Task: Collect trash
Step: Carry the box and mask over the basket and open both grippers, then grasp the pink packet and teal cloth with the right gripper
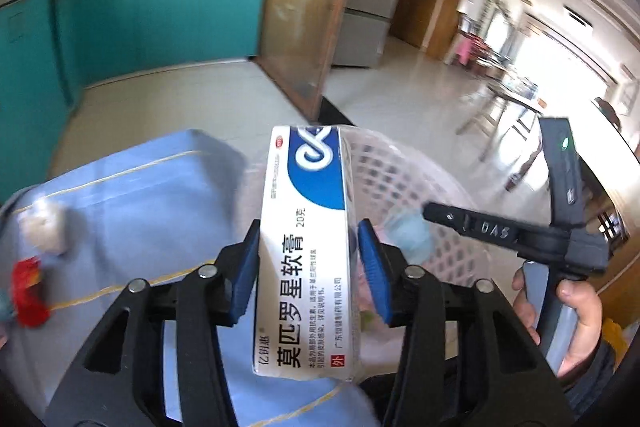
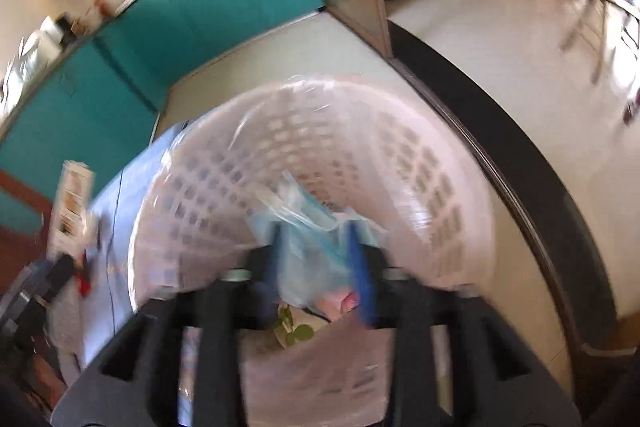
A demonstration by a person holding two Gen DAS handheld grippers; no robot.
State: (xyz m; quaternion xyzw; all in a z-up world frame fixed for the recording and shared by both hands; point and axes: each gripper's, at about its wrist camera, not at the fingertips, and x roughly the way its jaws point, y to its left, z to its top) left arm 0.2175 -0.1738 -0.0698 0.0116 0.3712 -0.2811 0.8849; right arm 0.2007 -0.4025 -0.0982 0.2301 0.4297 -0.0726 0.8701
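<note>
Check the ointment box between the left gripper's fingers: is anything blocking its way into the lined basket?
Nothing visible blocks it. The box sits between the left gripper fingers above the basket rim, with the open mouth just beyond. The right gripper hovers over the far side, clear of the box.

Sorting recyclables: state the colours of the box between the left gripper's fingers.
The box is white with blue; clearest in the left wrist view.

A bench (image 1: 152,187) is covered by a pale blue cloth. A crumpled white wad (image 1: 44,229) and a red wrapper (image 1: 28,291) are seen lying on it, near its left edge.
</note>
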